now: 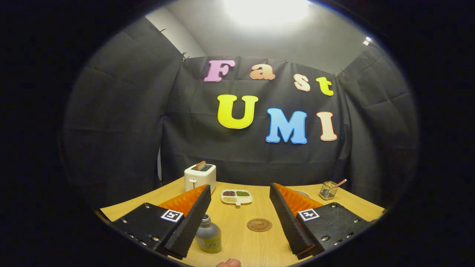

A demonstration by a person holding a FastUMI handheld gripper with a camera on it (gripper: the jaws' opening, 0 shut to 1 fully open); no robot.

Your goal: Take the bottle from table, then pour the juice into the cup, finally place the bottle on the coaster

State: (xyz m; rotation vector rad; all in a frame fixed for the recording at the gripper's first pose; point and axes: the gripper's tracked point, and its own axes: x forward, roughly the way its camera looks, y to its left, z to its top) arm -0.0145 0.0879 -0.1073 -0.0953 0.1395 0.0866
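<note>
- Off beyond my left finger, a toaster [200,176] stands at the far side of the desk [241,241] with a slice poking out of its slot.
- My gripper [240,222] is wide open, fingers spread well apart and holding nothing, so I judge this is step one: going for the bottle.
- The bottle [208,235] stands upright just inside my left finger, close against its inner face; whether they touch I can't tell. It's well off-centre in the gap.
- Next move, as I read it: shift left so the bottle sits midway between the fingers, then close on its body below the cap.
- Straight ahead between the fingers lies the round coaster [259,224], where the bottle ends up; beyond it sits a small divided dish [237,197] of beans.
- A pale rim peeks over my right finger, perhaps the cup, but I can't be sure.
- Beyond my right finger, a wire holder [328,190] with a stick in it.
- Pose: gripper low, roughly level, pointing across the desk; a fingertip [229,263] shows beneath.
</note>
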